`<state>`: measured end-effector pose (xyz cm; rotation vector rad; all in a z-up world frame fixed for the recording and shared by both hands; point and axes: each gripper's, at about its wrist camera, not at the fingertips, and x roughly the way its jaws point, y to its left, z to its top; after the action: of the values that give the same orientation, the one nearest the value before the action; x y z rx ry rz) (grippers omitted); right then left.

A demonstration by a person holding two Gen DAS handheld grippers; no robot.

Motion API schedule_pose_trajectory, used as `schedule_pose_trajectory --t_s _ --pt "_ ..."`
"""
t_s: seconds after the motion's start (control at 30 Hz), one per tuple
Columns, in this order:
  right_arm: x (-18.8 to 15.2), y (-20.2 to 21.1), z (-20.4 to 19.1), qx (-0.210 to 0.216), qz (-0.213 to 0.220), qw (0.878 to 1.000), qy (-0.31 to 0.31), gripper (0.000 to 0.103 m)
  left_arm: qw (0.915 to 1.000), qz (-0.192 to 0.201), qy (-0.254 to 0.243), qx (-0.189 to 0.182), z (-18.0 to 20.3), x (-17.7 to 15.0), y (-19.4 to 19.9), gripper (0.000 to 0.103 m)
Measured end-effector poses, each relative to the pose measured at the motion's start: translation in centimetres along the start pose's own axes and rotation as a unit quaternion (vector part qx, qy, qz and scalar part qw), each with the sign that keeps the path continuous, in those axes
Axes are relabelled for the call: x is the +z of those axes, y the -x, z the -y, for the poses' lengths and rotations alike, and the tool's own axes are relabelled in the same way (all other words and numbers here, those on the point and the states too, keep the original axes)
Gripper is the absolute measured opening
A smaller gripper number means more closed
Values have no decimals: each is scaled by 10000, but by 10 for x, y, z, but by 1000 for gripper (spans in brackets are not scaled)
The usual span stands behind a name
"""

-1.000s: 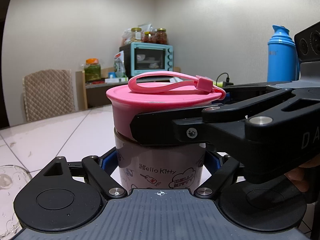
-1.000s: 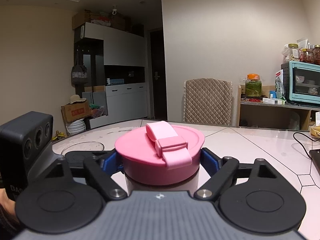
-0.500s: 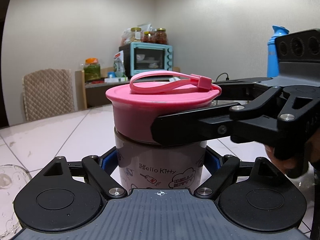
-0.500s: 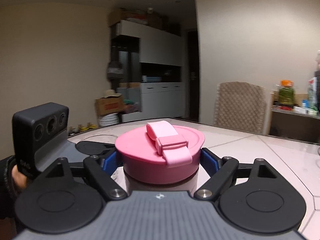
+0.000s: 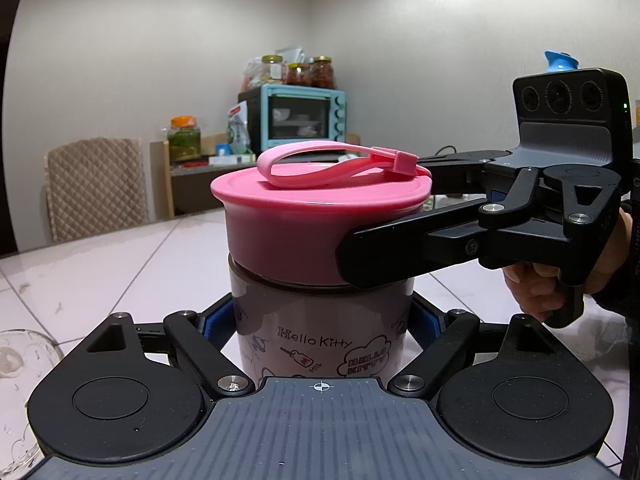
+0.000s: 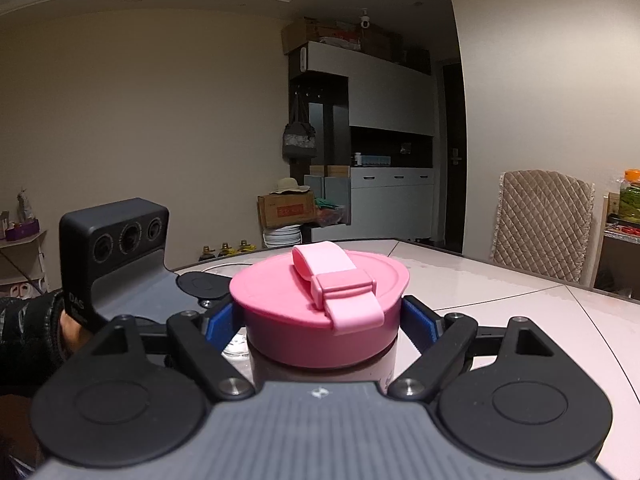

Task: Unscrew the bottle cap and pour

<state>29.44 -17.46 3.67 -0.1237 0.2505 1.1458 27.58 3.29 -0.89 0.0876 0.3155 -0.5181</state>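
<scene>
1. Squat white Hello Kitty printed bottle (image 5: pixel 320 332) is standing upright on the pale tiled table (image 5: pixel 100 264).
2. Left gripper (image 5: pixel 320 322) is clamping the bottle's body.
3. Right gripper (image 6: pixel 322 316) is squeezing the wide pink plastic cap (image 6: pixel 316 300) on top of that bottle.

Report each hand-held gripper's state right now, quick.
Left hand-held gripper: closed on the Hello Kitty bottle, gripping its body.
Right hand-held gripper: closed on the pink cap, clamped on its sides.
</scene>
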Motion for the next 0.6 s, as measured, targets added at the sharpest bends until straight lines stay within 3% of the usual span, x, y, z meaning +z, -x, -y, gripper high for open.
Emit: schedule_pose_trajectory --t_s 0.17,0.33,0.6 --pt "3 2 -1 -119 0 9999 -9 86 10000 -1 -2 2 0 0 0 89" --pt "4 7 -10 -380 7 9993 -55 96 10000 -1 1 -3 0 0 0 89" --pt "2 18 -30 -1031 143 9931 -537 100 10000 -1 4 -6 0 1 0 89"
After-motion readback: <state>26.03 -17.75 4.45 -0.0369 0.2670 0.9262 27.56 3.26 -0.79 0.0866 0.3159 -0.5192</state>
